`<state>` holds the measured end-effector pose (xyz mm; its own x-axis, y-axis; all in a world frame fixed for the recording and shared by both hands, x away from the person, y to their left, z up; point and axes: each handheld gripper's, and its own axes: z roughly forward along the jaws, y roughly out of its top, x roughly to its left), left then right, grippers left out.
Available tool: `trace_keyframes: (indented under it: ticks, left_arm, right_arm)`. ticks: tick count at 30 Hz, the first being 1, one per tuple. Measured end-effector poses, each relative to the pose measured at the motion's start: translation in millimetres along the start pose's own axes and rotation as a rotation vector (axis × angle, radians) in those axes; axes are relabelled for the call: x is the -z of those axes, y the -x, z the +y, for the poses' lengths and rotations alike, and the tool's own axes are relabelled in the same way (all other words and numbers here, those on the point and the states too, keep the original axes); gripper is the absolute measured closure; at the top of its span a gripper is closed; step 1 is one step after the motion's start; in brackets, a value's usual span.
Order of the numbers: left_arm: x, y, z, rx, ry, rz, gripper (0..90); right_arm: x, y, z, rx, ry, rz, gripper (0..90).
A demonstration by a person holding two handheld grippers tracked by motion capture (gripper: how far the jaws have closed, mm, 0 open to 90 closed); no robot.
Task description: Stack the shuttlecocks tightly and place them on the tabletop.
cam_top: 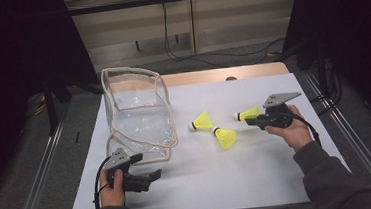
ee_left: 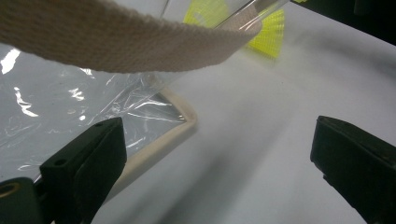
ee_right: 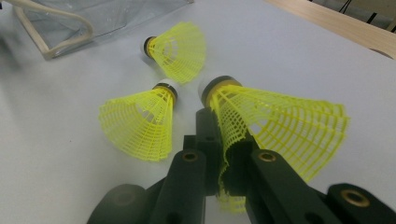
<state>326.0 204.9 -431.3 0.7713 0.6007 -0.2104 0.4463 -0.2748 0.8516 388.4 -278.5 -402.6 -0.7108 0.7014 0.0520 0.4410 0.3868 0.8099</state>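
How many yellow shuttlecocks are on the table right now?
3. One shuttlecock is pinched by its skirt in the right claw. The middle shuttlecock and the far shuttlecock lie loose on the table beside the clear bag. None seems hidden.

The clear, glossy plastic pouch (cam_top: 139, 115) was crinkled and threw bright glints; its edges and handle were bound in rough, woven beige cloth tape (ee_left: 116, 44). The three neon-yellow shuttlecocks (ee_right: 180, 49) had latticed, net-like plastic skirts and smooth white-and-black caps. The pale grey surface (cam_top: 229, 176) looked smooth and matt, with a bare wood strip (cam_top: 221, 74) behind. The black jaws looked like matt plastic.
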Motion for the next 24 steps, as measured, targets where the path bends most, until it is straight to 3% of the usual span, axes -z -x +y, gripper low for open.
trace_keyframes:
  ticks: [24]
  left_arm:
    - [0.2, -0.6, -0.2, 0.000, 0.002, 0.002, 3.6]
  right_arm:
    - [-13.8, 2.2, 15.4, 0.017, -0.013, -0.004, 87.5]
